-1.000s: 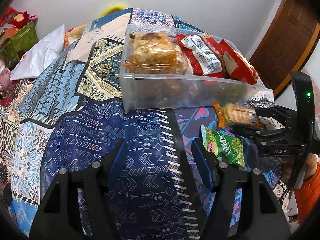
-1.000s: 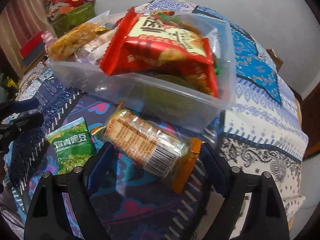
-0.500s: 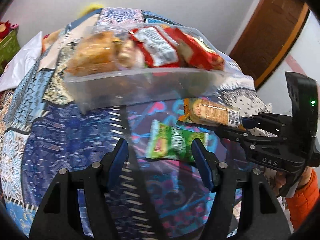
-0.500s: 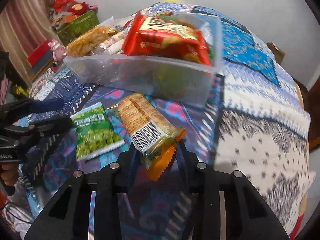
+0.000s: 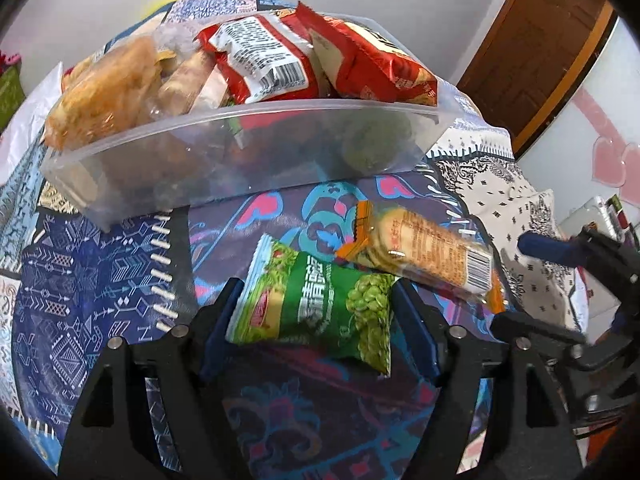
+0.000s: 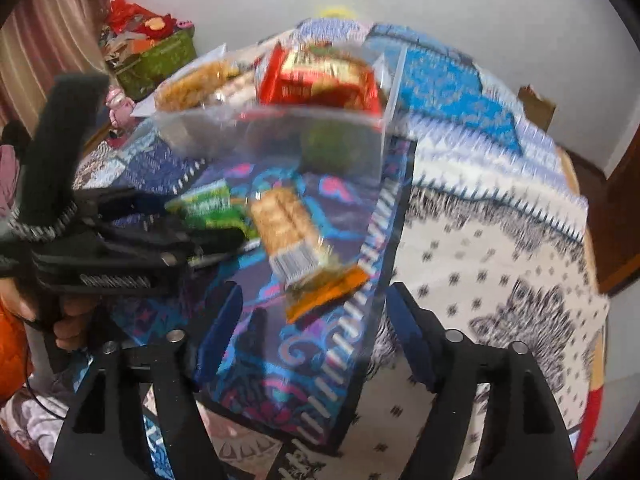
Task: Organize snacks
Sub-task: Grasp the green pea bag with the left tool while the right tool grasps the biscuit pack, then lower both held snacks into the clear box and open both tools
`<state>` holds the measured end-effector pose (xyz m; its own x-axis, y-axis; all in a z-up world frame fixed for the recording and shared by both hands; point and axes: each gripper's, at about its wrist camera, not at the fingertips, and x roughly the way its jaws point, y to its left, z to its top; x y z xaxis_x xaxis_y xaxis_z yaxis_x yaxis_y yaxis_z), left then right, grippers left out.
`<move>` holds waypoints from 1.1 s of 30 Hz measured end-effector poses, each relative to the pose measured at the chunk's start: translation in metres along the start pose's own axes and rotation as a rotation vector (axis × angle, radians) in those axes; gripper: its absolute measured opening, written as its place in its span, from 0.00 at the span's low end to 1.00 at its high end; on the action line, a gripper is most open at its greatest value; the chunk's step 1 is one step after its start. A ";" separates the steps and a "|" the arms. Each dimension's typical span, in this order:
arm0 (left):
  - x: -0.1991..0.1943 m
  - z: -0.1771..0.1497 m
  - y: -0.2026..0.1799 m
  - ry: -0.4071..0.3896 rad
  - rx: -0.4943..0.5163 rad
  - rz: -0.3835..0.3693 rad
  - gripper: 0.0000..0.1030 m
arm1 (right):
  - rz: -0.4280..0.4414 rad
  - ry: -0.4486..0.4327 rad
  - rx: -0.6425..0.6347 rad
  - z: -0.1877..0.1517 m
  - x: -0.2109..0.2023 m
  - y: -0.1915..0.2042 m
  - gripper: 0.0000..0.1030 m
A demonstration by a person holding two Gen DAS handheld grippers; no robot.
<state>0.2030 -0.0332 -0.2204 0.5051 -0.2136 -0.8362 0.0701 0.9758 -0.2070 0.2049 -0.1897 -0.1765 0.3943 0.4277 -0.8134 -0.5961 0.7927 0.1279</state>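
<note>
1. Snacks already sorted: the clear rectangular plastic bin (image 5: 224, 160) on the patchwork quilted bed cover (image 5: 100, 280) is heaped. It holds red foil snack packets (image 5: 360, 64) on the right and clear-wrapped golden pastry packs (image 5: 104, 92) on the left, and something green shows dimly through its right wall.

2. Snacks left outside: two packets lie on the cover just in front of the bin. They are a green bag printed with peas (image 5: 316, 308) and a long cracker pack with orange crimped ends and a barcode (image 5: 420, 256). The two overlap or touch at the green bag's upper right corner.

3. Left hand-held gripper (image 5: 316, 328): its jaws have just been opening further and now stand on either side of the green pea bag. The bag sits between the blue pads (image 5: 416, 336), but whether they press on it cannot be told; it looks straddled rather than pinched.

4. Right hand-held gripper (image 6: 312, 332): its jaws have just been opening and stand wide with nothing between them. The cracker pack (image 6: 292, 232) lies loose on the cover ahead of its fingertips, apart from them.

5. Judgement of progress: most of the job looks done, with two packets remaining. Each still needs a firm pinch, a lift over the bin's near wall, and a spot on an already crowded pile, where a packet could slide off.
</note>
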 end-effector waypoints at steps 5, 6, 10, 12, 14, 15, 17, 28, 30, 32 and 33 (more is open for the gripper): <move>0.000 -0.002 -0.004 -0.034 0.012 0.002 0.60 | 0.010 0.009 -0.041 0.012 0.015 0.005 0.70; 0.000 -0.002 -0.004 -0.038 0.006 -0.004 0.58 | 0.013 0.015 -0.045 0.014 0.019 0.005 0.70; -0.006 -0.005 0.005 -0.041 -0.010 -0.027 0.47 | 0.060 0.057 -0.028 0.018 0.040 0.007 0.70; -0.010 -0.006 0.010 -0.042 -0.016 -0.029 0.45 | 0.068 0.057 -0.017 0.017 0.044 0.010 0.66; -0.015 -0.009 0.014 -0.043 -0.019 -0.027 0.44 | 0.065 0.059 -0.007 0.017 0.048 0.011 0.53; -0.018 -0.011 0.016 -0.045 -0.019 -0.026 0.44 | 0.064 0.056 0.000 0.017 0.047 0.011 0.45; -0.023 -0.014 0.018 -0.053 -0.017 -0.017 0.43 | 0.075 0.048 0.027 0.016 0.046 0.009 0.36; -0.064 -0.018 0.026 -0.132 -0.033 -0.026 0.39 | 0.056 -0.053 0.039 0.015 0.007 0.023 0.33; -0.072 -0.015 0.025 -0.152 -0.034 -0.026 0.39 | 0.052 -0.083 0.033 0.020 -0.003 0.026 0.33; -0.083 -0.012 0.026 -0.181 -0.034 -0.021 0.39 | 0.052 -0.115 0.027 0.026 -0.013 0.028 0.33; -0.089 -0.009 0.027 -0.199 -0.034 -0.019 0.39 | 0.054 -0.134 0.026 0.031 -0.018 0.030 0.33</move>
<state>0.1516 0.0116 -0.1560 0.6641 -0.2153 -0.7160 0.0539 0.9689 -0.2414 0.2016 -0.1607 -0.1409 0.4527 0.5231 -0.7221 -0.6013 0.7771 0.1859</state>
